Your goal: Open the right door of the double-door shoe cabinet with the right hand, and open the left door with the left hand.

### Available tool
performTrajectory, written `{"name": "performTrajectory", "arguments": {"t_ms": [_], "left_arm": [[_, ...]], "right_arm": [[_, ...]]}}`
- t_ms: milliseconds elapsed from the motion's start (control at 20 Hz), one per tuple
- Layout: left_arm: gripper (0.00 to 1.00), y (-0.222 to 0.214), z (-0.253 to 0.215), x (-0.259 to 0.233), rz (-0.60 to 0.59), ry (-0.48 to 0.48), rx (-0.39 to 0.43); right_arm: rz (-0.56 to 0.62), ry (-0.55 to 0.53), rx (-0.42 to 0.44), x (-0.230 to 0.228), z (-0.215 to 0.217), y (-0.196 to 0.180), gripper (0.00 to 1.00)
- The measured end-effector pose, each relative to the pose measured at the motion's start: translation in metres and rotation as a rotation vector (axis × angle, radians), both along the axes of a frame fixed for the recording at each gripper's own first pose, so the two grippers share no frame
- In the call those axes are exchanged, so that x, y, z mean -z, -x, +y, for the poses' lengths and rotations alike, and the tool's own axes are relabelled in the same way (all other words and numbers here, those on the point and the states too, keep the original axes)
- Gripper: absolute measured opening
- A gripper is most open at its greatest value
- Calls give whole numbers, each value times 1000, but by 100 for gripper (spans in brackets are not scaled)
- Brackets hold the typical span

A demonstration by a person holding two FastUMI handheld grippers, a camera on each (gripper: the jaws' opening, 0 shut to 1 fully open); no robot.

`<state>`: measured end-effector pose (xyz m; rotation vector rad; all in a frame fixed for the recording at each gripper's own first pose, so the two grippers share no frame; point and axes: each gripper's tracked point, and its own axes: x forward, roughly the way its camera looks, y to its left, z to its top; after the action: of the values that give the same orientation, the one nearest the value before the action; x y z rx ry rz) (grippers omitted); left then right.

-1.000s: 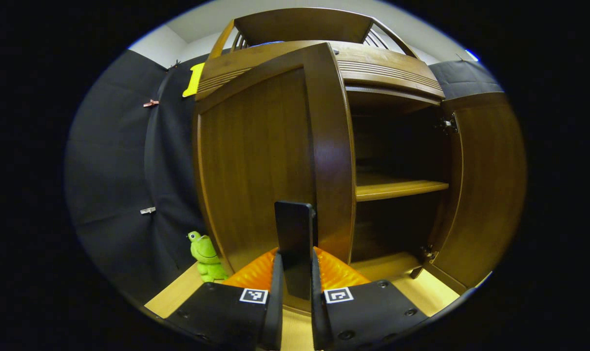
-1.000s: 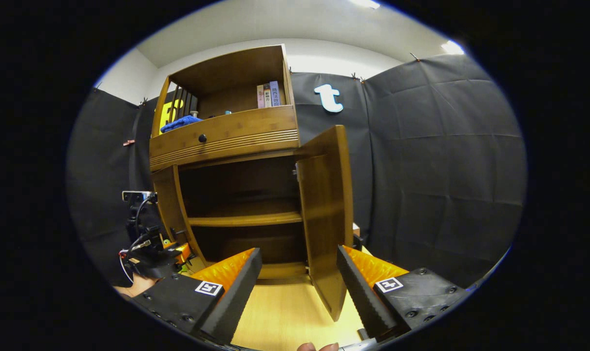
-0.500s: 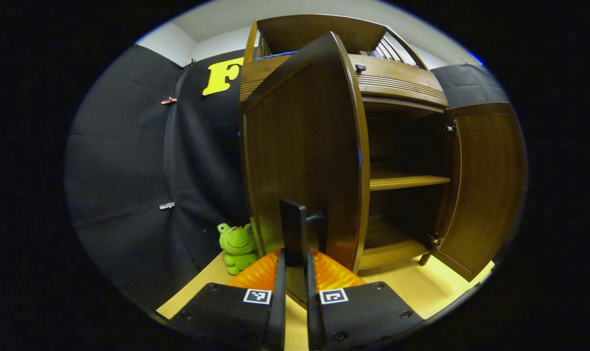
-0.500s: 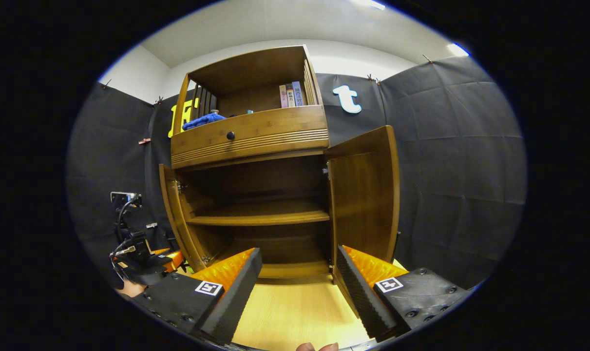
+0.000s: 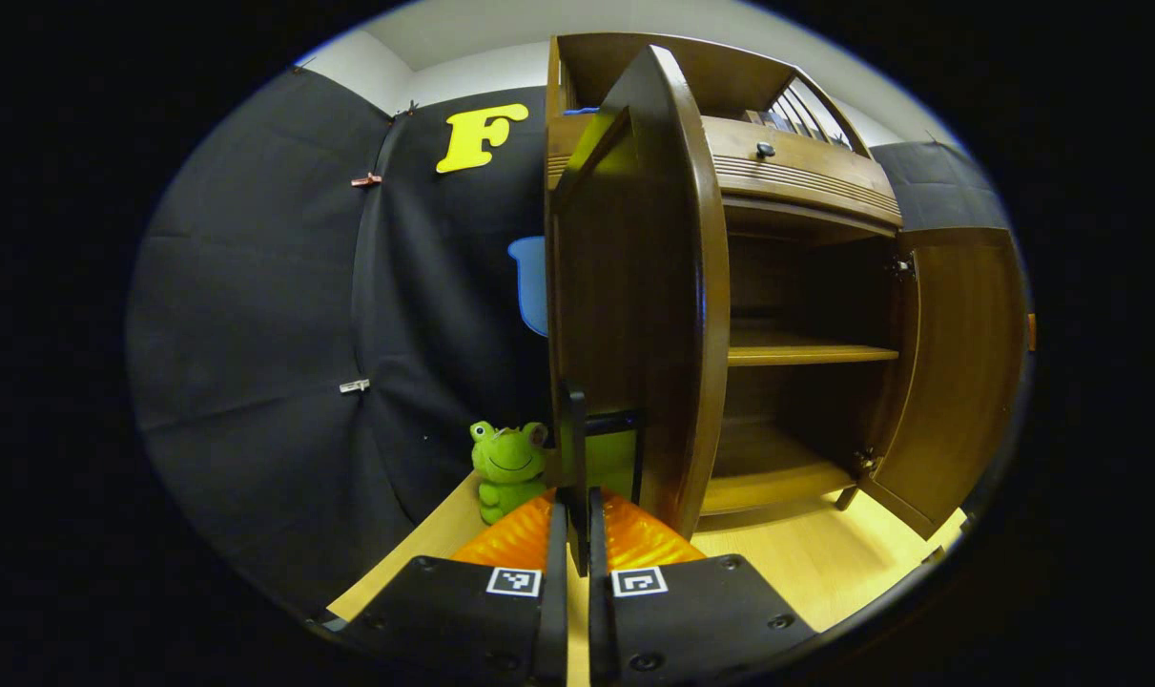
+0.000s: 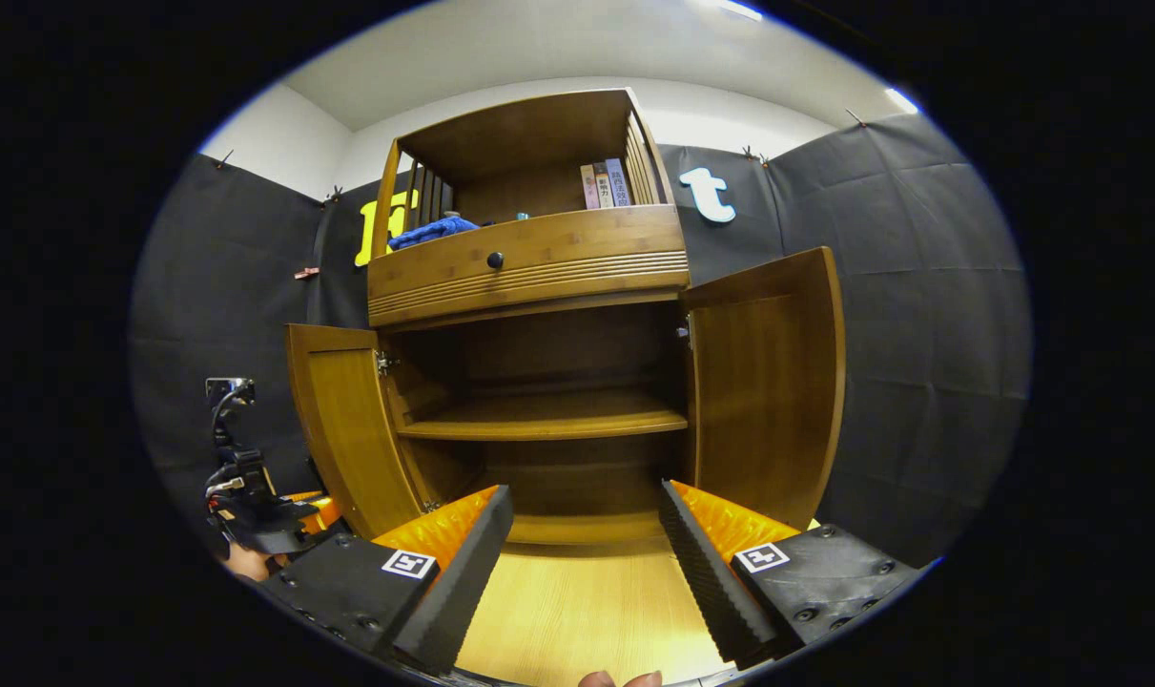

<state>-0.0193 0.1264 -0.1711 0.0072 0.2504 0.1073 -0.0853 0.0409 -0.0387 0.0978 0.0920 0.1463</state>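
The shoe cabinet [image 6: 539, 382] stands on the wooden floor [image 6: 587, 611] against the black cloth wall, with both doors swung outward. The left door [image 5: 634, 286] is seen nearly edge-on in the left gripper view; its handle [image 5: 577, 448] is partly hidden by the left gripper [image 5: 577, 534], whose fingers are clamped on it. The right door [image 6: 768, 382] stands wide open, and the right gripper [image 6: 587, 534] hangs near the cabinet front, fingers apart, touching nothing. The inner shelf [image 6: 548, 420] is bare; the lower compartment is too dark to judge. A green frog toy [image 5: 507, 468] sits on the floor left of the cabinet. Books [image 6: 606, 183] and a blue cloth [image 6: 434, 231] occupy the top shelf.
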Motion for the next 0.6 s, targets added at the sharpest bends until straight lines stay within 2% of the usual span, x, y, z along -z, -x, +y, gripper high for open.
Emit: {"name": "performTrajectory", "arguments": {"t_ms": [450,600], "left_arm": [[10,15,59,-9,-36,60,6],[10,16,65,-6,-31,84,20]], "right_arm": [[9,34,19,11,3,-13,100],[16,48,38,13,1,-15,98]]}}
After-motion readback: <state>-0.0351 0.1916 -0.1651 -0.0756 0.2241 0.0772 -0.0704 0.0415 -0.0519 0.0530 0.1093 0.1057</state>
